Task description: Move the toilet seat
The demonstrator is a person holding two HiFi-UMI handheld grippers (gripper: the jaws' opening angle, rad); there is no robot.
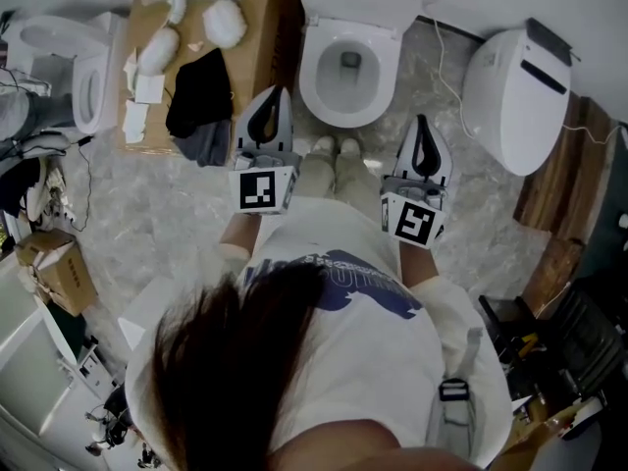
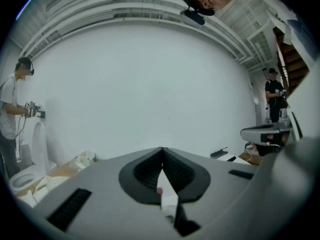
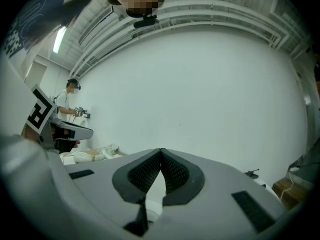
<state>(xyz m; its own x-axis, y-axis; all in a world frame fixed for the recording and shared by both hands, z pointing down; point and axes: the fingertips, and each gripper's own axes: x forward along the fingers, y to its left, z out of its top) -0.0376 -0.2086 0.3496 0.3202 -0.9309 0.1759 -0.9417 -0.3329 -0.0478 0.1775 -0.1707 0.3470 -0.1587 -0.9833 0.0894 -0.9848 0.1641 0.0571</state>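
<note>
I'm in the approach step, left gripper [image 1: 275, 96] and right gripper [image 1: 422, 126] pressed shut, empty; next I open them for the seat [image 1: 515, 96].

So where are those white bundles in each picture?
Head view: white bundles upper left, on the cardboard, left of the toilet.
Left gripper view: bundles low at the left, by the wall's foot.
Right gripper view: bundles low left, also by the wall's foot.
Shared landmark: the brown cardboard under them.
</note>
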